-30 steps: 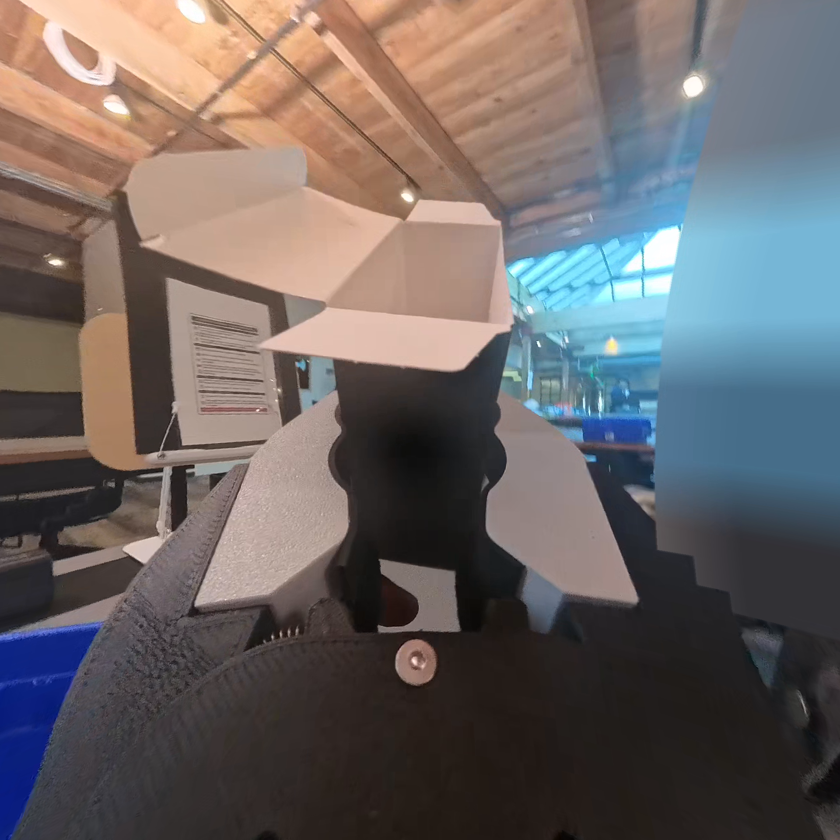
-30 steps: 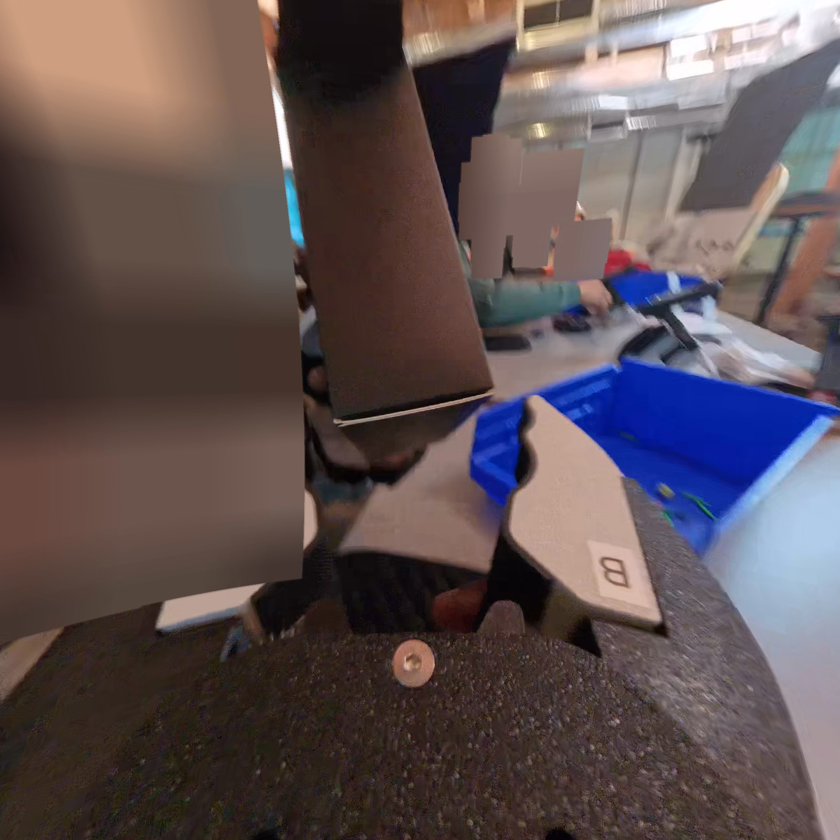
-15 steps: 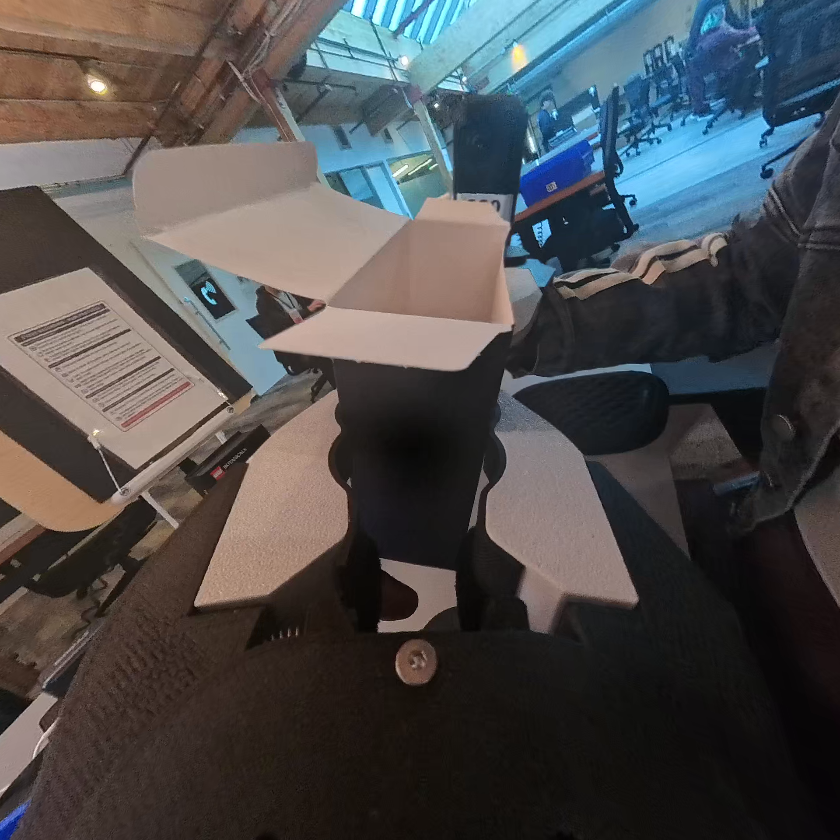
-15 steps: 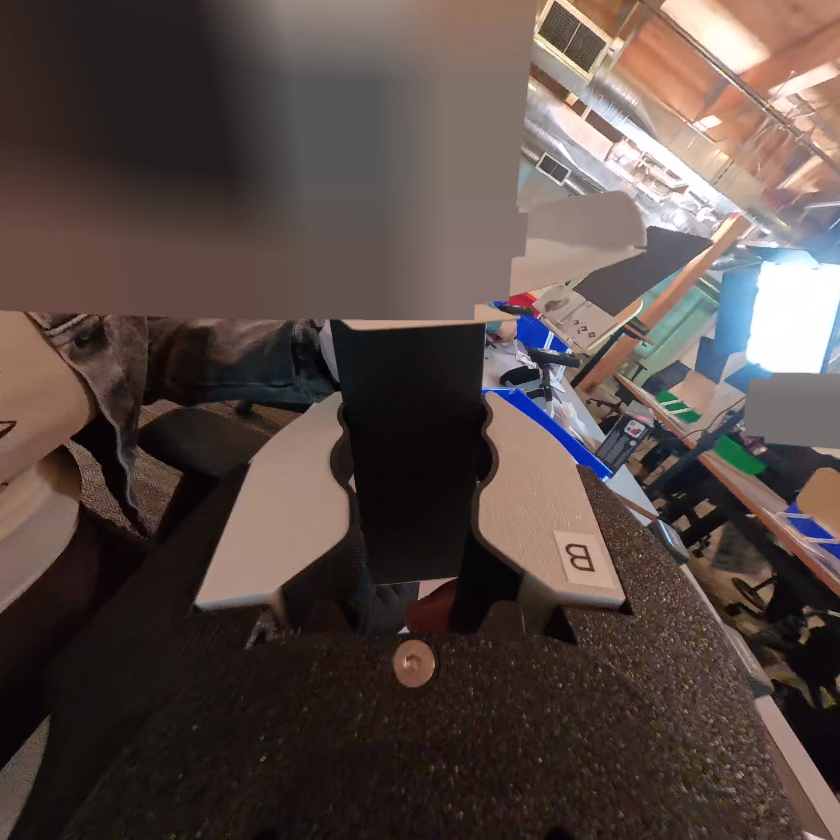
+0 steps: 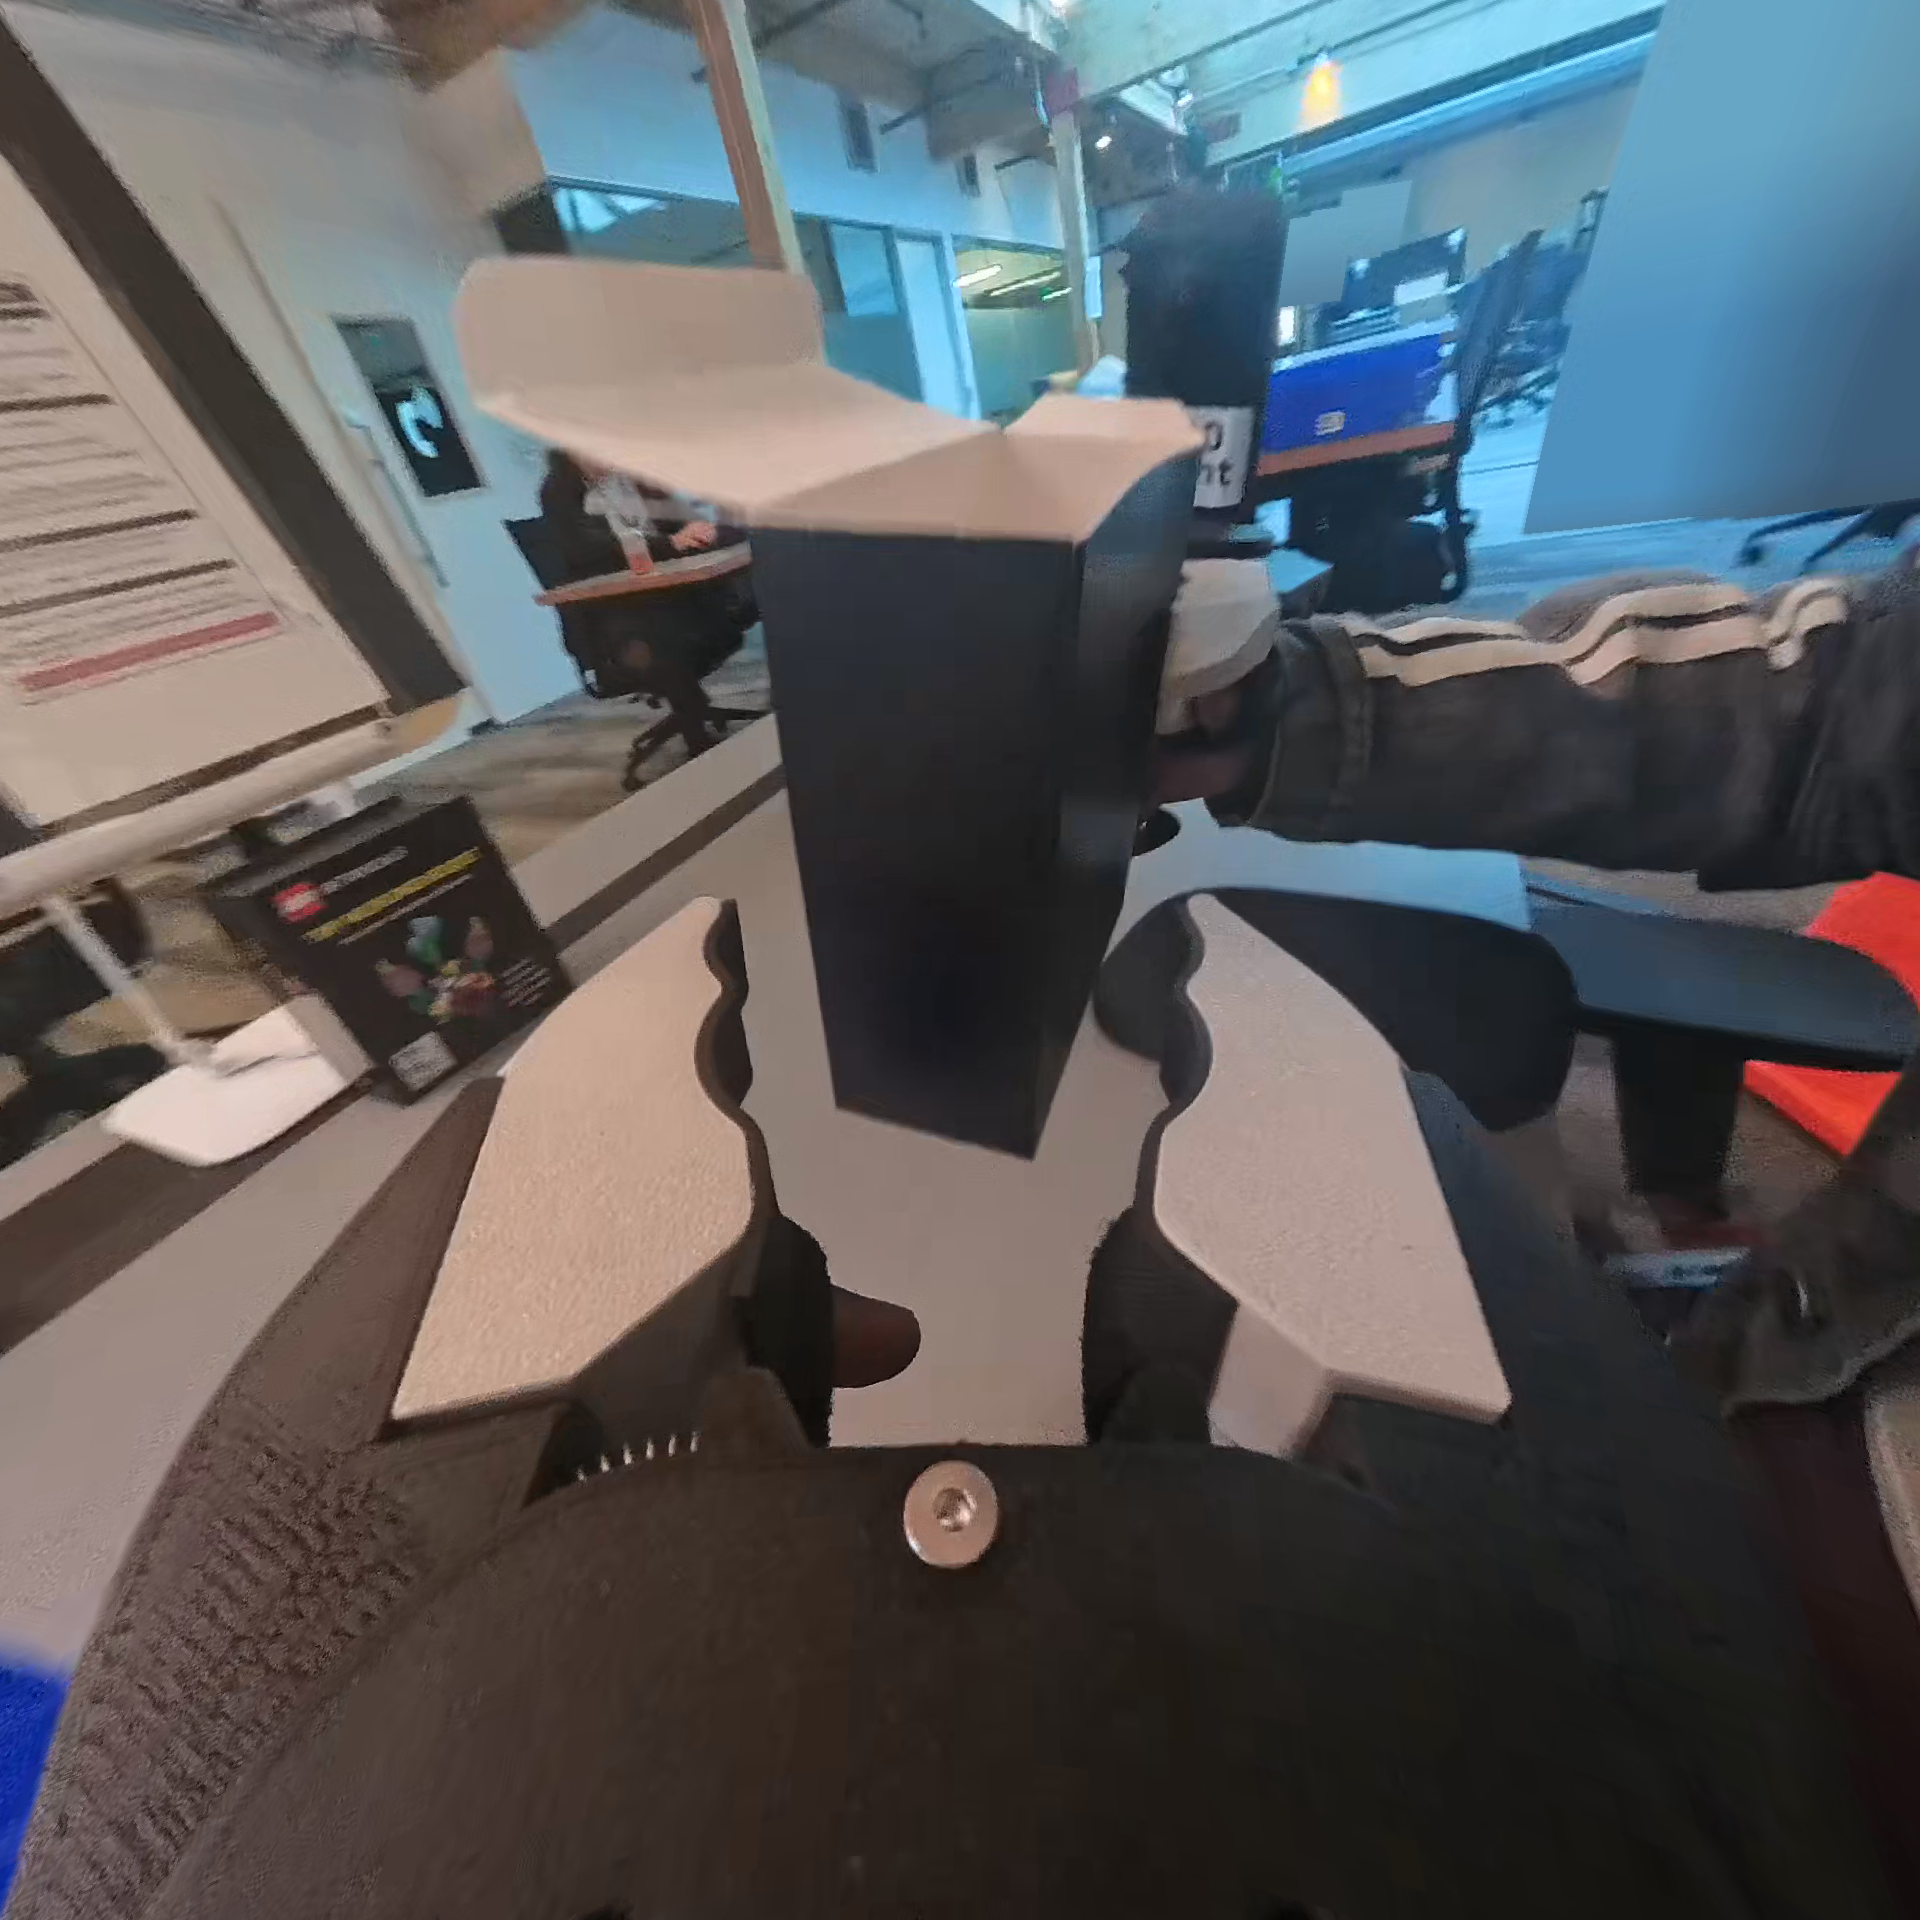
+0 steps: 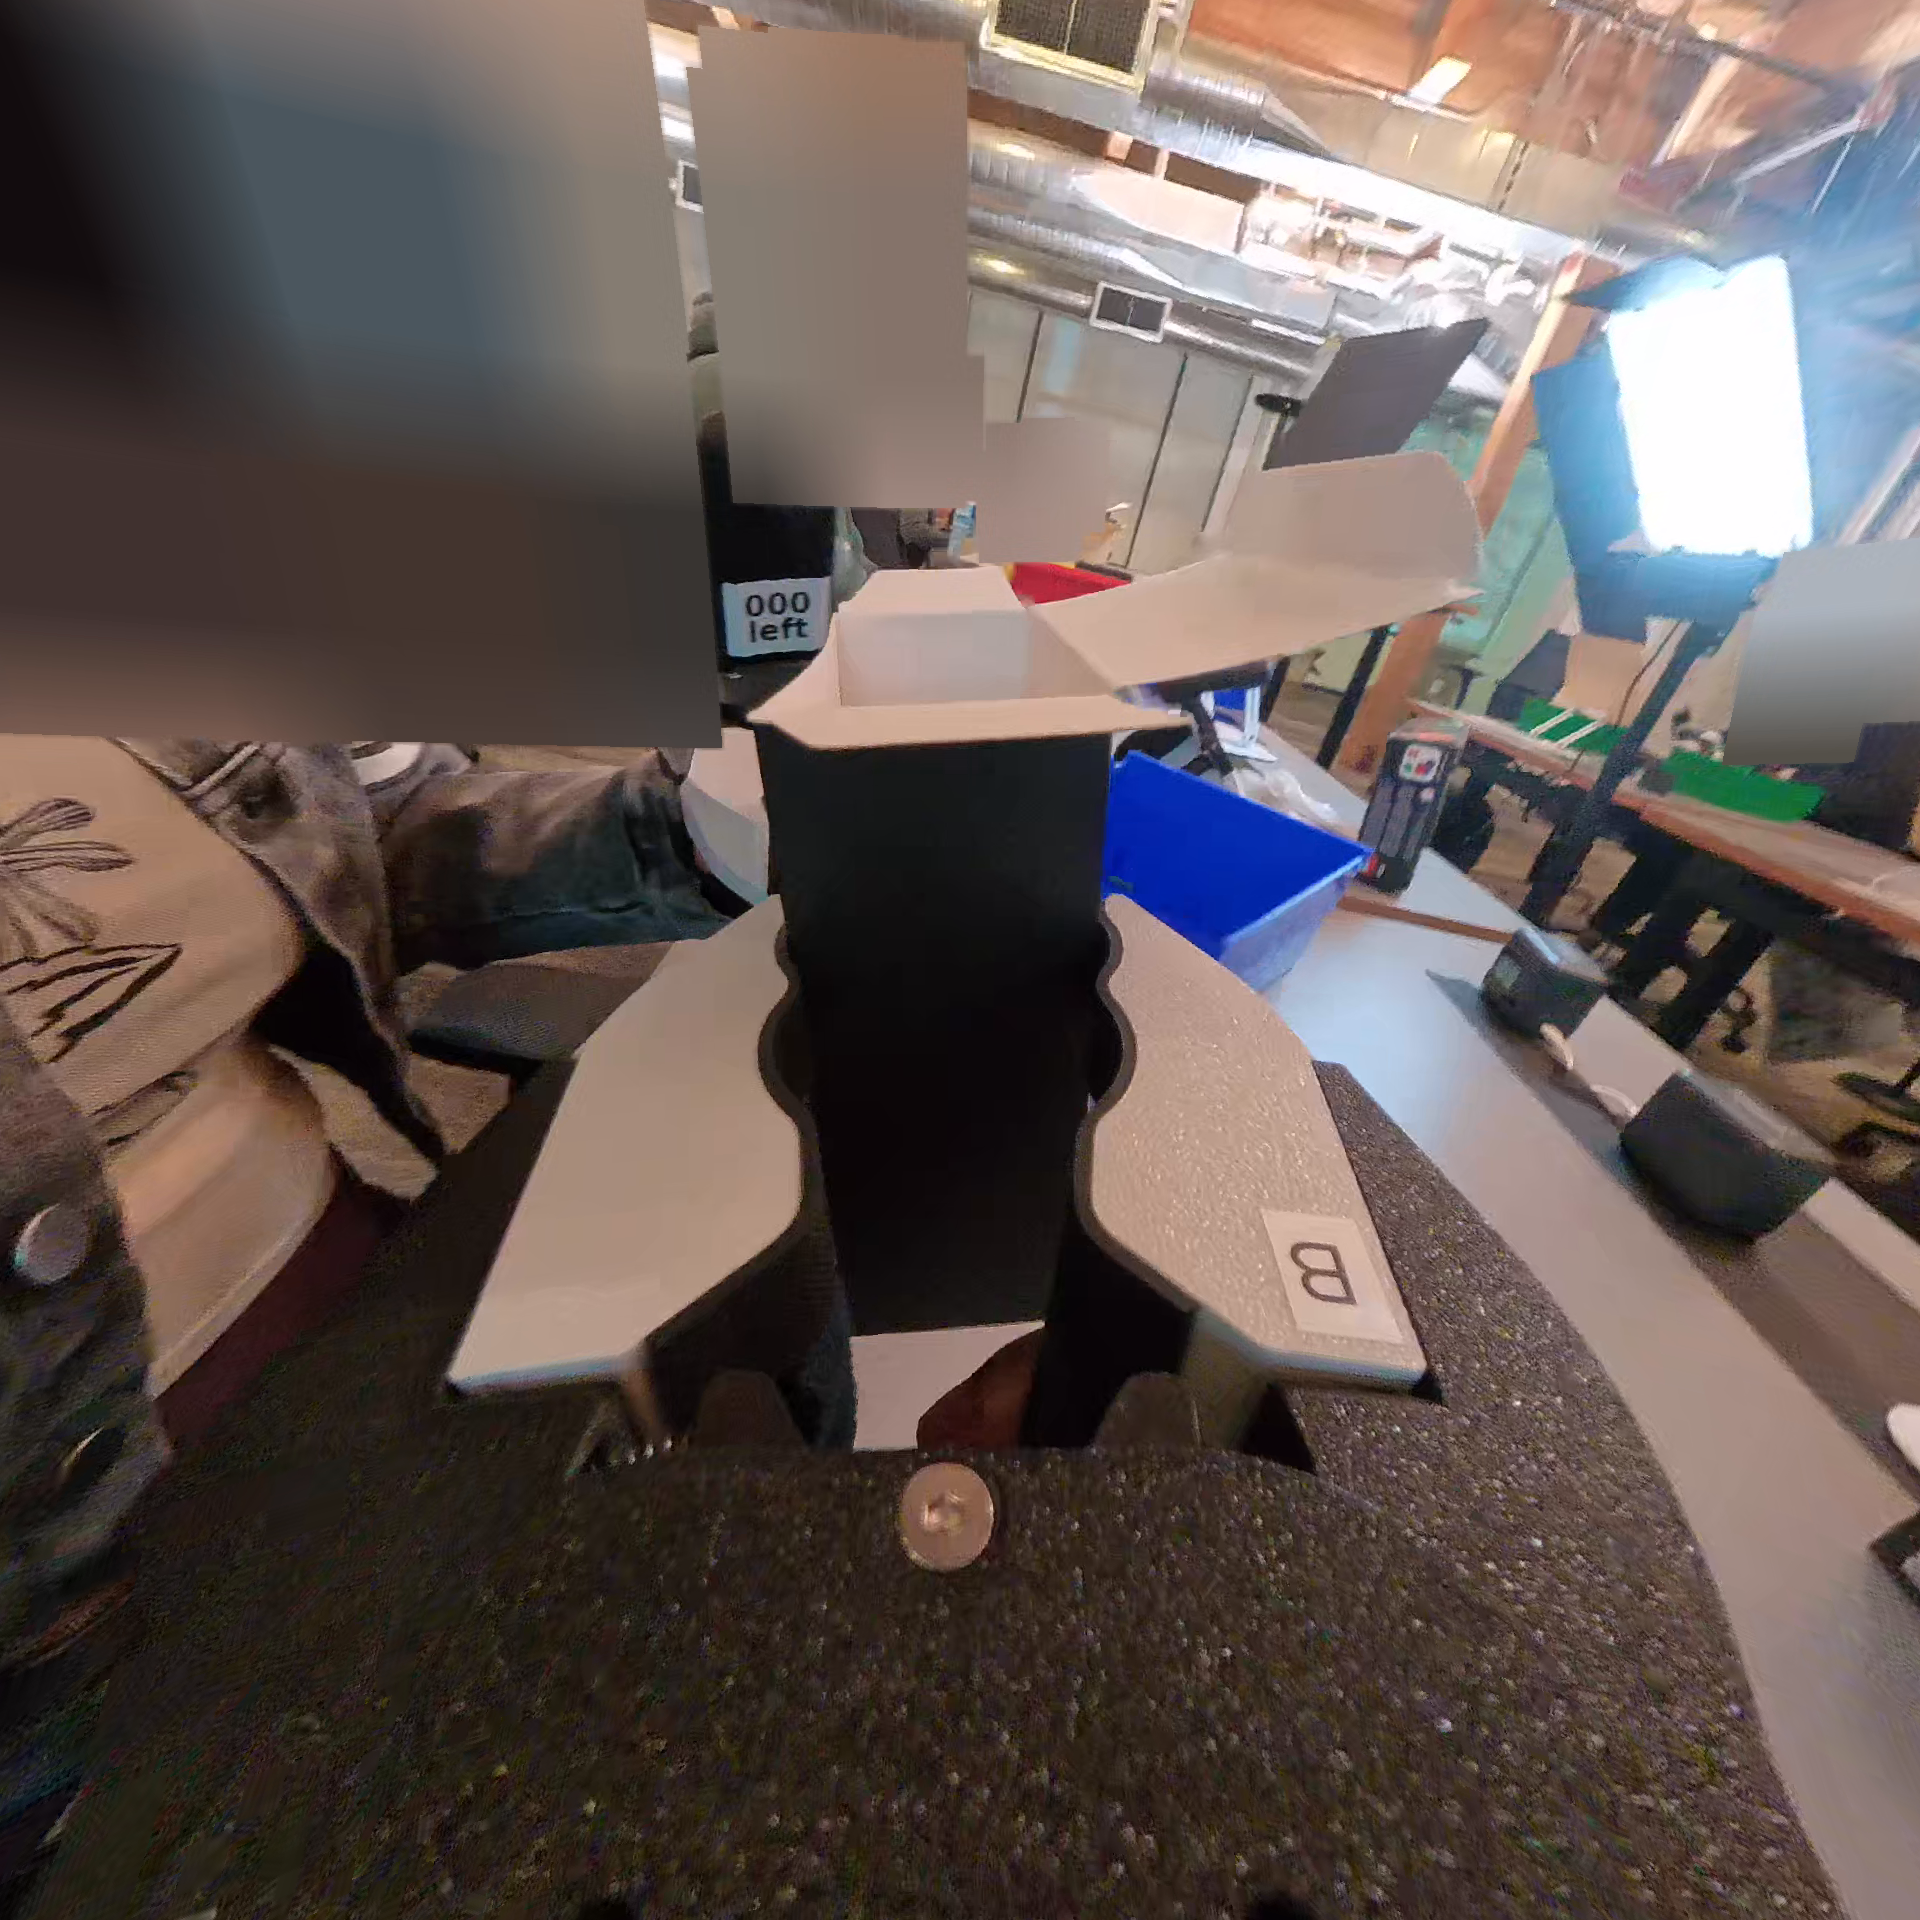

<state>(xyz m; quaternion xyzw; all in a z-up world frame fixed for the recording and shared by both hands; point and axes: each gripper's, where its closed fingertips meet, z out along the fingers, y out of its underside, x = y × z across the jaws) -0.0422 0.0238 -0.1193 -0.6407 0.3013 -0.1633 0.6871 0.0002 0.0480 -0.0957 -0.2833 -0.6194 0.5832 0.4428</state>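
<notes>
Between the right claw fingers, a tall black carton with open white flaps stood clamped. The left claw gaped around its lower end, pads clear. With one grip, the carton might tilt or slip.

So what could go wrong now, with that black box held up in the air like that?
Only the right tongs clamp the black box; the left tongs stand open around it without touching, so a slip could drop it. Its top flaps are open, so tilting might spill anything inside. The blue bin sits close beside it and could get bumped.
</notes>
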